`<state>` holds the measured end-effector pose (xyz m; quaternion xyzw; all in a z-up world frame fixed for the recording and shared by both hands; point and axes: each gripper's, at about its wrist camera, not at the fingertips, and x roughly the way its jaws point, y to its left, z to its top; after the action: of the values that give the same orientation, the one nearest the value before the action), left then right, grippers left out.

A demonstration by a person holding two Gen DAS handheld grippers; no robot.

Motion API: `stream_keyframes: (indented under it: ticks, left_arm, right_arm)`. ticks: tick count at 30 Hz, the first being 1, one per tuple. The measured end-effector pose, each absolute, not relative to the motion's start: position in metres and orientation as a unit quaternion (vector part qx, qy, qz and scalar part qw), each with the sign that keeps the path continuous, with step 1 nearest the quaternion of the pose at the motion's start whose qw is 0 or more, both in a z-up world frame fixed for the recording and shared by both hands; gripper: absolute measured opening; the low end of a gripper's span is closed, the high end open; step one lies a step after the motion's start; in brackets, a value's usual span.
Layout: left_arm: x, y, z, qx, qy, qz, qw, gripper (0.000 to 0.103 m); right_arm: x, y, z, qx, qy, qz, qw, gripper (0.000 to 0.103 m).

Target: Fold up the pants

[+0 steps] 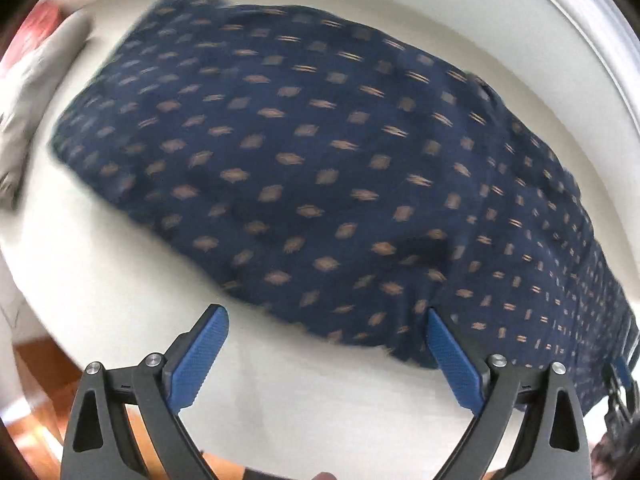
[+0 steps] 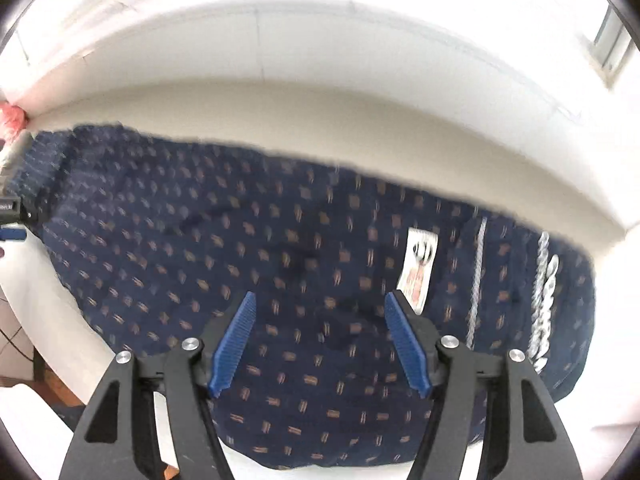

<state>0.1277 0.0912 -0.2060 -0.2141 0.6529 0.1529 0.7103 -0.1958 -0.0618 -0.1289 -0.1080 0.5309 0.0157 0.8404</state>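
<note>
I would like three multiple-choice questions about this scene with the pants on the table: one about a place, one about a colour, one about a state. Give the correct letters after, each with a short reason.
1. Where does the white label sit?
A. on the pants
B. on the bare table
C. between gripper pads

2. What colour are the pants?
A. red with stripes
B. navy with small tan marks
C. plain grey

3. How is the left gripper?
A. shut on cloth
B. open, holding nothing
C. shut, empty

Answers:
1 A, the label lies on the cloth, beside the right gripper.
2 B, both views show it.
3 B, its pads stand apart over the white table.
</note>
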Motion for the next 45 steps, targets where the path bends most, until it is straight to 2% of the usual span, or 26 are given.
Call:
stream_keyframes:
  ticks: [2,5,8,11,14,19,21,25,26,28,29,30,32,34,37,42,44,45]
  left_arm:
    - [0.118,0.094,-0.187,-0.214,0.636,0.164,0.723,0.088]
    - [0.114,0.094,-0.160,-0.199,0.605,0.171,0.752,0.087]
    - [0.132,0.095,-0.153,-0.161,0.597,0.180,0.765,0.088]
    - [0.169,0.104,-0.177,-0.121,0.623,0.195,0.748,0.089]
    - [0.183,0.110,-0.199,-0.131,0.634,0.203,0.735,0.091]
    - [0.189,0.139,-0.214,-0.129,0.633,0.199,0.737,0.103]
    - [0.187,0.146,-0.237,-0.143,0.631,0.186,0.739,0.103]
    - [0.187,0.171,-0.239,-0.165,0.627,0.172,0.742,0.102]
    - [0.165,0.176,-0.242,-0.162,0.622,0.171,0.747,0.100]
    - [0.159,0.176,-0.224,-0.162,0.605,0.159,0.763,0.084]
    - [0.152,0.172,-0.205,-0.166,0.591,0.149,0.775,0.082]
    - [0.147,0.173,-0.193,-0.174,0.578,0.135,0.786,0.082]
    - [0.138,0.178,-0.174,-0.191,0.557,0.109,0.801,0.081]
    - [0.133,0.183,-0.162,-0.199,0.548,0.093,0.807,0.073]
    - [0.135,0.191,-0.149,-0.215,0.536,0.049,0.815,0.068]
    - [0.164,0.221,-0.166,-0.183,0.534,0.037,0.824,0.061]
    - [0.173,0.250,-0.185,-0.187,0.546,0.057,0.815,0.051]
    - [0.176,0.267,-0.195,-0.197,0.554,0.057,0.807,0.039]
  right_arm:
    - [-0.183,-0.065,-0.122,-0.114,0.514,-0.011,0.850,0.062]
    - [-0.158,-0.103,-0.123,-0.094,0.512,-0.073,0.851,0.062]
    - [-0.132,-0.143,-0.142,-0.134,0.518,-0.130,0.835,0.062]
    - [-0.112,-0.166,-0.165,-0.073,0.536,-0.074,0.838,0.062]
    - [-0.095,-0.166,-0.176,-0.042,0.523,-0.037,0.850,0.062]
    - [-0.068,-0.152,-0.188,-0.007,0.521,-0.021,0.853,0.064]
    - [-0.058,-0.144,-0.190,-0.001,0.523,-0.022,0.852,0.064]
    - [-0.037,-0.130,-0.195,0.016,0.531,-0.042,0.846,0.063]
    - [-0.029,-0.125,-0.197,0.015,0.535,-0.062,0.843,0.062]
    - [-0.019,-0.092,-0.188,-0.008,0.531,-0.108,0.841,0.059]
    - [-0.016,-0.065,-0.182,-0.020,0.522,-0.097,0.847,0.047]
    - [-0.015,-0.045,-0.180,-0.025,0.519,-0.081,0.851,0.030]
    - [-0.007,0.025,-0.175,-0.034,0.515,-0.041,0.856,0.012]
    - [0.000,0.089,-0.173,-0.034,0.509,0.000,0.860,0.010]
    - [0.018,0.200,-0.178,-0.013,0.505,0.077,0.860,0.010]
    - [0.063,0.341,-0.220,-0.022,0.532,0.135,0.836,0.010]
    - [0.066,0.371,-0.243,-0.032,0.563,0.126,0.816,0.010]
    - [0.075,0.380,-0.255,-0.028,0.572,0.109,0.812,0.010]
